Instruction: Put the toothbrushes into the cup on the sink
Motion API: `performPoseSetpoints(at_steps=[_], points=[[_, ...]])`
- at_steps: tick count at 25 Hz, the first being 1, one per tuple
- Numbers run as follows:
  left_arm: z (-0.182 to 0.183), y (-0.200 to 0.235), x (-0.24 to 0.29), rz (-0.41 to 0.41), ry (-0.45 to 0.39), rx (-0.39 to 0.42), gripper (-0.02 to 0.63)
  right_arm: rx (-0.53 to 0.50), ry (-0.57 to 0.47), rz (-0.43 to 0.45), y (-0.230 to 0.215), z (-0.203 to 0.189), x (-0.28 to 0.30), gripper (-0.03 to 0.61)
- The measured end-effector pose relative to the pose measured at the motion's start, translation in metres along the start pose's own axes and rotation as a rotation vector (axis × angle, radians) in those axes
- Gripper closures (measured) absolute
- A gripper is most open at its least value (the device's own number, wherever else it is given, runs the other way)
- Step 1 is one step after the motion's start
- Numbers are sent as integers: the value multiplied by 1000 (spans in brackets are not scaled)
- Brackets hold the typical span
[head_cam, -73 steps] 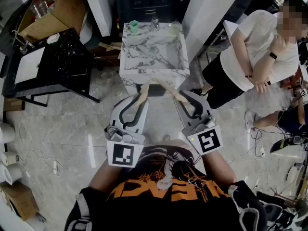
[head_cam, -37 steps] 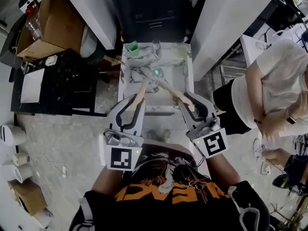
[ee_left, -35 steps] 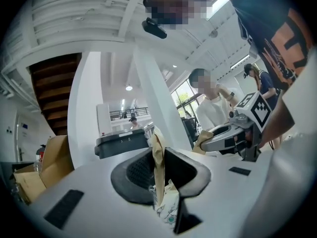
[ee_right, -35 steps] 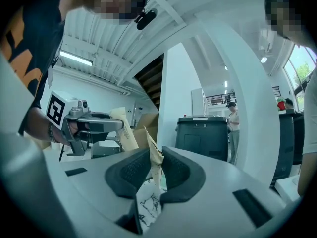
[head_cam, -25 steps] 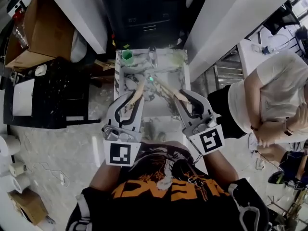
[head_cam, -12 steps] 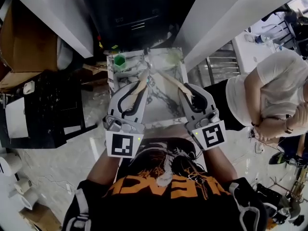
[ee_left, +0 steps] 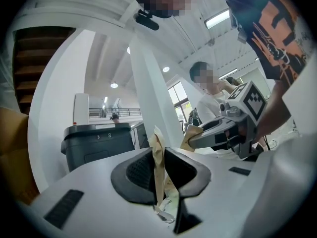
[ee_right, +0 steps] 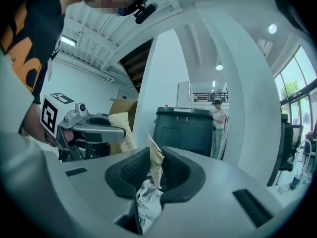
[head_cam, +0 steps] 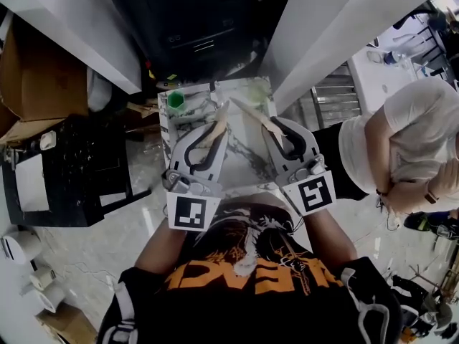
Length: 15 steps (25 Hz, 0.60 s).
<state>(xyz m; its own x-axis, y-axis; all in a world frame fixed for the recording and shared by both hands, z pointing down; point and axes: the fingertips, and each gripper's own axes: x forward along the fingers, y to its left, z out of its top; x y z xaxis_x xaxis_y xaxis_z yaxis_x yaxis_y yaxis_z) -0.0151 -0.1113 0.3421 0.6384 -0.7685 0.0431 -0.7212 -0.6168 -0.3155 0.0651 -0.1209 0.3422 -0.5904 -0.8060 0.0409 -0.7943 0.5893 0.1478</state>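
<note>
At back-left corner of marble sink [head_cam: 240,156]: green cup [head_cam: 176,100], upright. Left claw [head_cam: 214,127] over basin, clamped on paper-wrapped left toothbrush [head_cam: 221,117], tip pointing away from person. Right claw [head_cam: 275,126] alongside, clamped on paper-wrapped right toothbrush [head_cam: 251,112], tip angled leftward. 2 toothbrushes clear of cup. Bystander [head_cam: 401,142] at right.

1. A brown cardboard box [head_cam: 29,84] stands at the upper left.
2. Below it, a black table [head_cam: 93,163] carries a white flat sheet [head_cam: 32,183].
3. White paper rolls [head_cam: 16,246] lie on the grey marble floor [head_cam: 93,256].
4. A person in a white shirt [head_cam: 405,135] stands at the right.
</note>
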Motion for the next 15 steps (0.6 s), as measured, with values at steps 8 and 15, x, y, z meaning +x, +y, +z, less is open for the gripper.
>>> performPoseSetpoints(at_steps=[8, 15], points=[[-4, -11, 40, -35, -29, 23, 531, -24, 47, -44, -39, -26, -3, 495], [-25, -13, 79, -80, -20, 20, 531, -40, 107, -79, -75, -67, 2, 495]])
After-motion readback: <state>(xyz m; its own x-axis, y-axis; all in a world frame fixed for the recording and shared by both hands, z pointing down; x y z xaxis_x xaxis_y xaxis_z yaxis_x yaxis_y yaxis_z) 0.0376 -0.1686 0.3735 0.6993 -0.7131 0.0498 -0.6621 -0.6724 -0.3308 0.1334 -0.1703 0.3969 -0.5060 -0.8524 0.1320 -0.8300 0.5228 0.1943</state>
